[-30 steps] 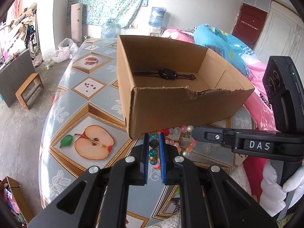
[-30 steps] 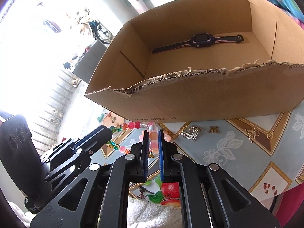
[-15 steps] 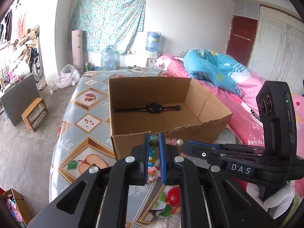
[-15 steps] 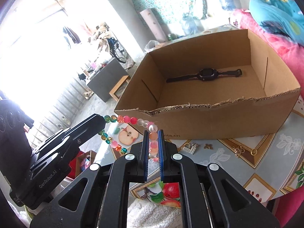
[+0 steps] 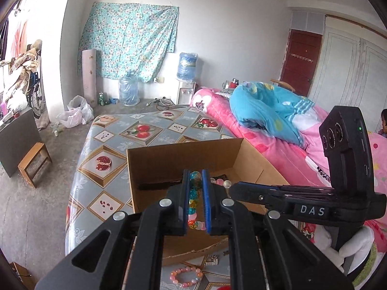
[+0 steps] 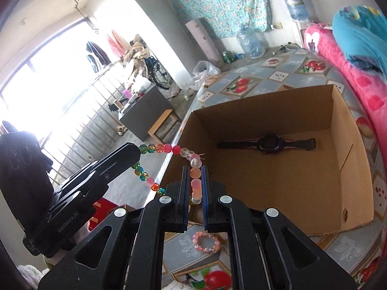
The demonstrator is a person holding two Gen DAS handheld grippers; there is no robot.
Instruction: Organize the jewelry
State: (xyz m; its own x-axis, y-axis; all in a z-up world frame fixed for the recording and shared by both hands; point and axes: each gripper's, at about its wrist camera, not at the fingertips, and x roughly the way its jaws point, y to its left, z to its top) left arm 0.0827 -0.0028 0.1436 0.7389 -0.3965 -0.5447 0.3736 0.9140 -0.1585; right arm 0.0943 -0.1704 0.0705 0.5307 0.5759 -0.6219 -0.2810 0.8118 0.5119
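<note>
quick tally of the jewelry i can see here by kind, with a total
Beaded strands held between the left gripper and right gripper: 1, the multicolour bead strand
Beaded bracelets on the table: 1, the pink bracelet
Watches in the cardboard box: 1, the black watch
Small metal charms by the box: 2, charm and a darker one
Total: 5

A floral cloth (image 5: 128, 41) hangs behind two water jugs (image 5: 127, 88); pink bedding (image 5: 273, 149) lies nearby.
</note>
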